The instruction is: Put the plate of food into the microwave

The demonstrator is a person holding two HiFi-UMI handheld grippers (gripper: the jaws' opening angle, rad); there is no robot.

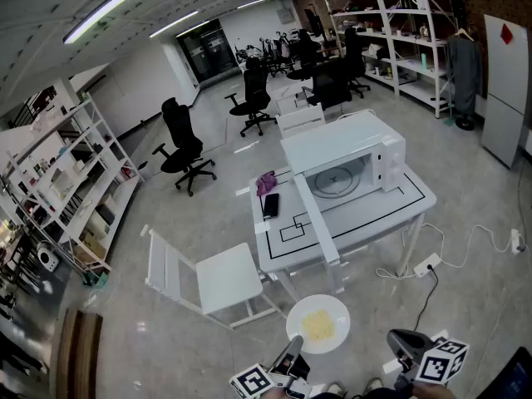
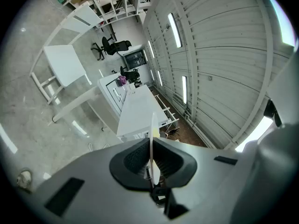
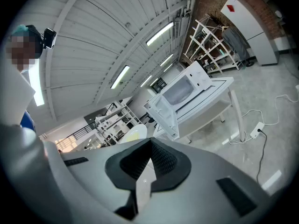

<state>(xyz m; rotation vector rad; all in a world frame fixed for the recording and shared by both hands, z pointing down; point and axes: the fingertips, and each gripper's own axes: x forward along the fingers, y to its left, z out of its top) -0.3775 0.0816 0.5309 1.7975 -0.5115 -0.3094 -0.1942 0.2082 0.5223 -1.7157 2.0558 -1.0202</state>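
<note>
Left gripper (image 1: 293, 352): jaws clamped on the plate (image 1: 317, 324) rim. Its own view shows the plate edge-on between the pads, which the head view does not.
Plate: white, with yellow food, held over the floor near the table (image 1: 374, 216).
Microwave (image 1: 345, 160): on the table, door swung open.
Right gripper (image 1: 403, 343): jaws fully together and empty, clear only in its own view.
Room: 1 white chair (image 1: 208, 279) left of the table, and grey floor.
</note>
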